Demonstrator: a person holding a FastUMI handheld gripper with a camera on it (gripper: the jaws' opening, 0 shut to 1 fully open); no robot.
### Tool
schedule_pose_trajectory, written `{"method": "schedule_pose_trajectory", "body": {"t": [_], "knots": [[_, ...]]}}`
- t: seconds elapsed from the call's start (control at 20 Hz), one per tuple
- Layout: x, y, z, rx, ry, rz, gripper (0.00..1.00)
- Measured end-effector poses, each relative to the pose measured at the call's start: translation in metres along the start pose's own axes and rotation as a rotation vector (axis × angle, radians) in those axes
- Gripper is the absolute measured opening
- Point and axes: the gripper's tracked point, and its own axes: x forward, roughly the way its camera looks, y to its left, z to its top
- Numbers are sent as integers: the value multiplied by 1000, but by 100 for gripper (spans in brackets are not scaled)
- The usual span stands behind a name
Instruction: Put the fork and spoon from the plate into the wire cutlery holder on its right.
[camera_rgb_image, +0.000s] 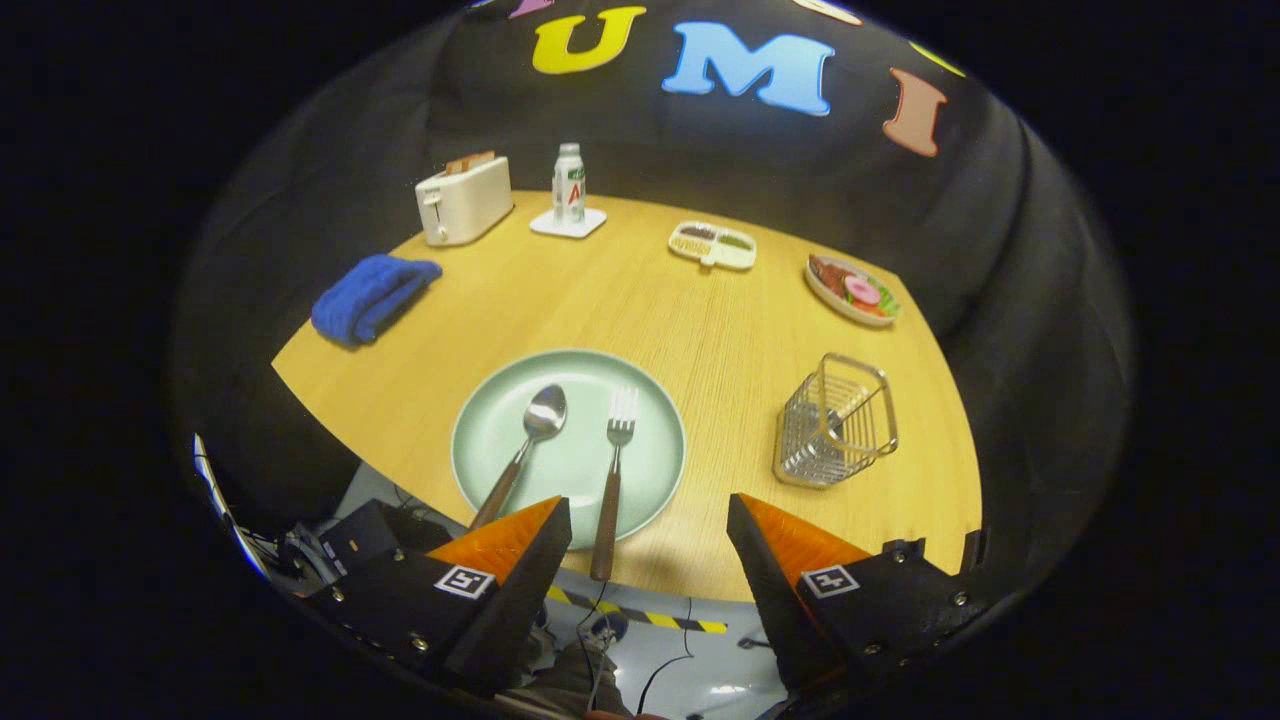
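A pale green plate (480, 440) lies on the wooden table near its front edge, just ahead of my fingers. On it rest a spoon (530, 430) at the left and a fork (615, 460) at the right, both with brown handles pointing back toward me. The fork's handle reaches past the plate's rim, close to the gap between my fingers. The wire cutlery holder (835, 420) stands upright to the right of the plate, with nothing in it. My gripper (650, 515) is open, held above the table's front edge, with nothing between its fingers.
A folded blue towel (370, 297) lies at the left. At the back stand a white toaster (463, 198), a bottle (568, 185) on a white coaster, a divided dish (712, 245) and a plate of food (852, 290). Cables lie on the floor below the table edge.
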Motion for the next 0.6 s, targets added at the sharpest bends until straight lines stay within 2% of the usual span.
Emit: {"method": "schedule_pose_trajectory", "body": {"t": [0.25, 0.4, 0.45, 0.5, 0.55, 0.6], "knots": [[37, 8, -25, 9, 155, 70, 93], [40, 16, -21, 15, 181, 143, 81], [41, 16, -20, 18, 192, 165, 64], [43, 16, -22, 23, 214, 178, 57], [43, 17, -25, 32, 239, 196, 39], [43, 19, -25, 37, 259, 216, 36]]}}
